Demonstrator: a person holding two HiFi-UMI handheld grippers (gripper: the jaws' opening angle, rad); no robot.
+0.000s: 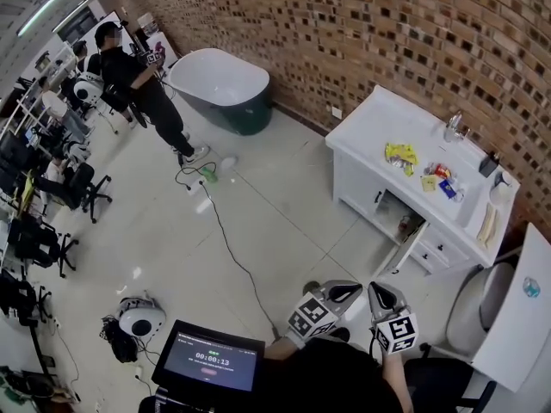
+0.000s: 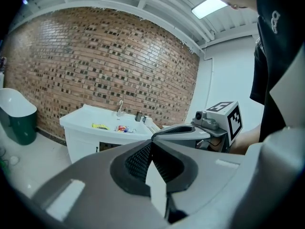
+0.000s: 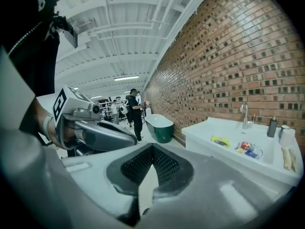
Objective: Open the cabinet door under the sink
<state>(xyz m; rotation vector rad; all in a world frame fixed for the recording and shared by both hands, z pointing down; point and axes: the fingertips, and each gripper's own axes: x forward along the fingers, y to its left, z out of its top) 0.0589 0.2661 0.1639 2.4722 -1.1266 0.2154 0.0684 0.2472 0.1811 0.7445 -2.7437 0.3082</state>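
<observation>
The white sink cabinet (image 1: 370, 132) stands against the brick wall at the right. Below its top a dark compartment (image 1: 398, 220) shows, with a white door (image 1: 412, 248) swung outward beside it. My left gripper (image 1: 354, 289) and right gripper (image 1: 379, 288) hang side by side at the bottom of the head view, well short of the cabinet. Both are shut with nothing between the jaws. In the left gripper view the left gripper (image 2: 151, 144) points toward the cabinet (image 2: 80, 133). The right gripper (image 3: 151, 148) has the cabinet (image 3: 209, 140) to its right.
A yellow packet (image 1: 400, 153), small items and a faucet (image 1: 454, 127) sit on the counter. A toilet (image 1: 482, 304) stands right of my grippers. A bathtub (image 1: 219, 89), a person (image 1: 142, 89), a floor cable (image 1: 228, 239), office chairs (image 1: 39, 243) and a screen (image 1: 211, 360) lie to the left.
</observation>
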